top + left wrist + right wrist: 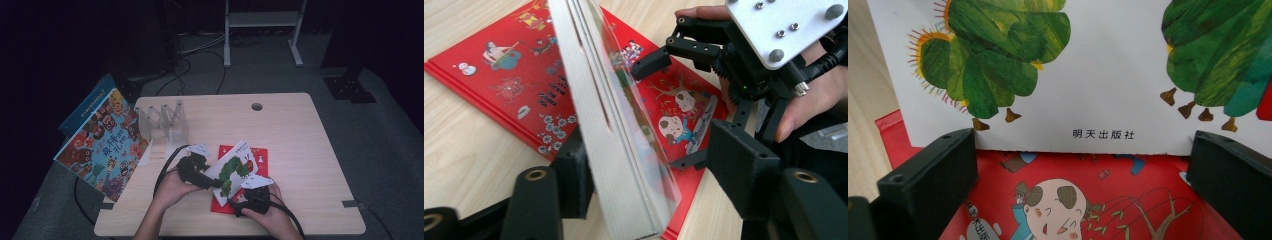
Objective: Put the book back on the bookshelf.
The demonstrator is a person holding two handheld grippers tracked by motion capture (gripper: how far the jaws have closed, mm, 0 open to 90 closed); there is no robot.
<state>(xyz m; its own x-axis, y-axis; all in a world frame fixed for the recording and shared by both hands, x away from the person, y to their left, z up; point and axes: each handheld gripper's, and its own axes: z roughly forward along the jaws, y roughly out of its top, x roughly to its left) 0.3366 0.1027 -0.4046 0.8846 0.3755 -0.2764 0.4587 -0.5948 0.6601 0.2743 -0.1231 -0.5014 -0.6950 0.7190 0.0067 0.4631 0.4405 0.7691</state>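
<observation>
A white picture book with a green caterpillar is tilted up over a red picture book that lies flat on the wooden table. My left gripper reaches in from the left around the white book's edge. In the left gripper view the page block stands between the jaws: the left pad touches it, while the right pad stands clear of it, so the left gripper is open. My right gripper is open just before the white book's lower edge, above the red cover.
A large colourful book leans off the table's left edge. A clear plastic book rack stands at the back left, and a cable hole sits near the far edge. A metal frame stands on the floor behind.
</observation>
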